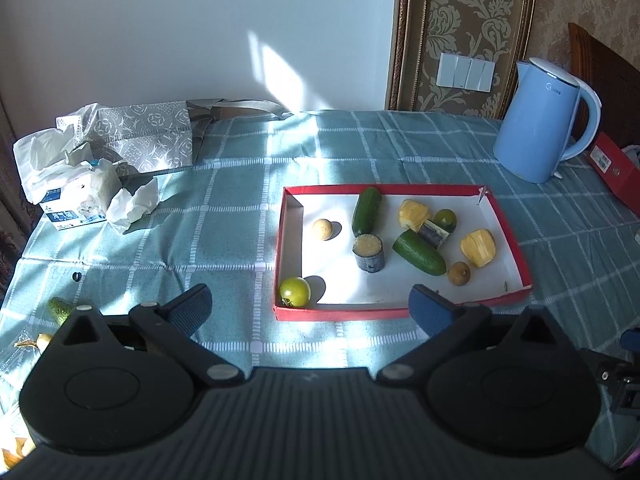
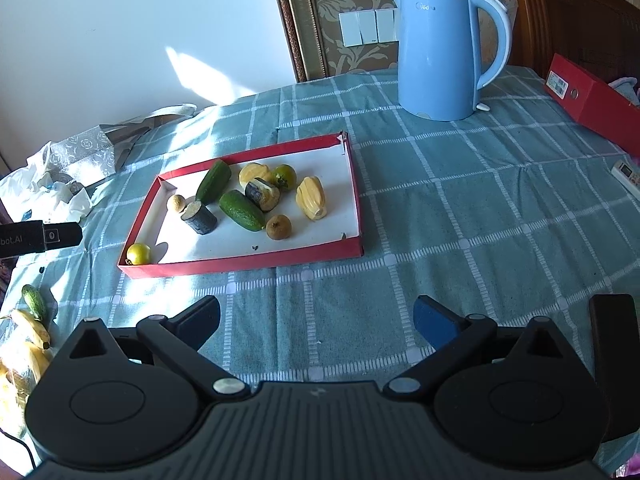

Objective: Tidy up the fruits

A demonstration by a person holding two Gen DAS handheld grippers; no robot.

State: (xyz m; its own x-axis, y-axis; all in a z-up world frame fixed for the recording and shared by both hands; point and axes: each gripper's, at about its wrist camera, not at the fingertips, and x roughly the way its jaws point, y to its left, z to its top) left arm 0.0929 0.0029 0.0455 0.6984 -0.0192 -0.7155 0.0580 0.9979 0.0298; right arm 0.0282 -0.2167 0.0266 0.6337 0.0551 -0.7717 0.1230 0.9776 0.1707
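Note:
A red-walled tray (image 1: 400,313) (image 2: 248,262) with a white floor lies on the checked tablecloth. It holds two cucumber pieces (image 1: 367,210) (image 2: 241,210), a green tomato (image 1: 295,291) (image 2: 139,254) in its near left corner, two sugarcane chunks (image 1: 369,254) (image 2: 199,218), yellow jackfruit pieces (image 1: 478,247) (image 2: 311,198) and small round fruits (image 1: 323,229). Another cucumber piece (image 1: 60,309) (image 2: 34,302) and bananas (image 2: 32,326) lie on the cloth at the near left. My left gripper (image 1: 310,312) is open and empty just before the tray. My right gripper (image 2: 318,320) is open and empty, nearer than the tray.
A blue kettle (image 1: 540,120) (image 2: 444,48) stands at the back right. A red box (image 2: 588,100) lies right of it. A tissue pack with crumpled tissues (image 1: 76,192) and a grey patterned bag (image 1: 144,136) sit at the back left. A remote (image 2: 628,174) lies at the right edge.

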